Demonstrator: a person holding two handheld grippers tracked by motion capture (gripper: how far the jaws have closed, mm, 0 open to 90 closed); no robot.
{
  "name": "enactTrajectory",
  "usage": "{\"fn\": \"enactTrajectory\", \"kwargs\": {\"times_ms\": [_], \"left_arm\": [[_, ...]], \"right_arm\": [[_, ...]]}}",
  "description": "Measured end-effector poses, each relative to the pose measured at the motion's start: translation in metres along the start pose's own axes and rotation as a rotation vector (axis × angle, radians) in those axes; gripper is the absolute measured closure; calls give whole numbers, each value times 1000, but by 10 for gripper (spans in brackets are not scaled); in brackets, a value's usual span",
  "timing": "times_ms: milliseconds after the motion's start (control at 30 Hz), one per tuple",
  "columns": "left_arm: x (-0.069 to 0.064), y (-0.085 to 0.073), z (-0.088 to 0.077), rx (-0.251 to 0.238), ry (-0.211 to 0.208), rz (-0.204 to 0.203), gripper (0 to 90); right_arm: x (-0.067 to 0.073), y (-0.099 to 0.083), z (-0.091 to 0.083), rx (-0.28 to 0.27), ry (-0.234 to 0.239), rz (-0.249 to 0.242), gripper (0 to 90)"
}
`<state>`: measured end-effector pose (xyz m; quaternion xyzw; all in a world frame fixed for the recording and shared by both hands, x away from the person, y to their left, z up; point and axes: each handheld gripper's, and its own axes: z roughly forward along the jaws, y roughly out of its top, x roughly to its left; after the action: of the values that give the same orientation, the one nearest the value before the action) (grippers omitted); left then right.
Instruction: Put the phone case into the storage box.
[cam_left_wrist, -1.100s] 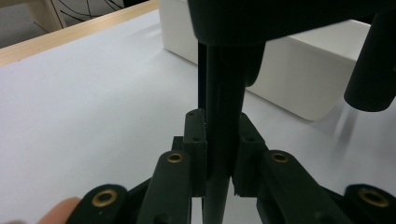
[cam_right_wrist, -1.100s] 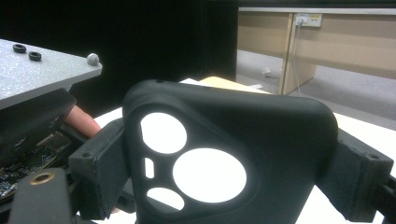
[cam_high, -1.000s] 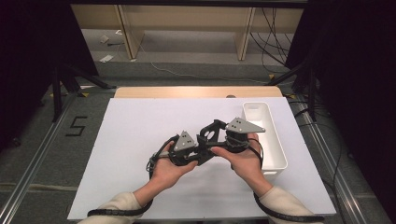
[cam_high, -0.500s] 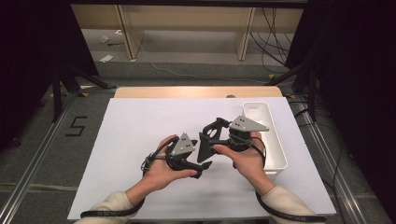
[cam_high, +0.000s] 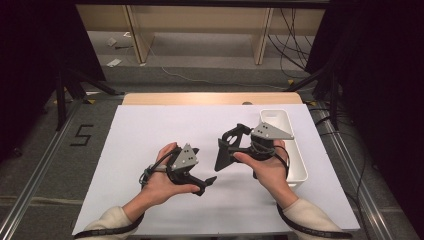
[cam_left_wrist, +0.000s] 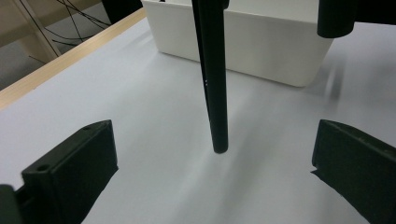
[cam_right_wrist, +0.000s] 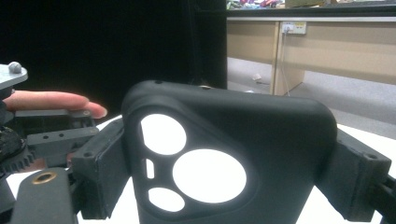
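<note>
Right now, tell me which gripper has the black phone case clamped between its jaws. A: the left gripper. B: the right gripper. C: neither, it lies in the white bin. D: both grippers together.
B: the right gripper pinches the phone case on both sides, while the left gripper stands open and apart from it.

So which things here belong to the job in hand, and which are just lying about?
In the job:
- black phone case, clamped in the right gripper
- left gripper, its jaws just opened and empty
- white bin, at the right of the table

Lying about:
- cables and paper scraps on the floor
- wooden shelving behind the table
</note>
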<state>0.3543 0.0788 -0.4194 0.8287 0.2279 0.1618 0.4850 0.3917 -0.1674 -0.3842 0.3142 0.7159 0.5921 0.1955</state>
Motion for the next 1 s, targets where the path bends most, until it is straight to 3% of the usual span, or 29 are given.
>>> {"fn": "enactTrajectory", "kwargs": {"times_ms": [333,467,1000], "left_arm": [[5,-9,-14,-11,5,-14,0],[7,-14,-20,-2,15,-1,0],[22,-38,-45,25,48,-9,0]], "right_arm": [[-5,2,-5,-8,-15,7,155],[-7,3,-6,-13,-16,15,155],[-16,11,-14,-36,-46,19,155]]}}
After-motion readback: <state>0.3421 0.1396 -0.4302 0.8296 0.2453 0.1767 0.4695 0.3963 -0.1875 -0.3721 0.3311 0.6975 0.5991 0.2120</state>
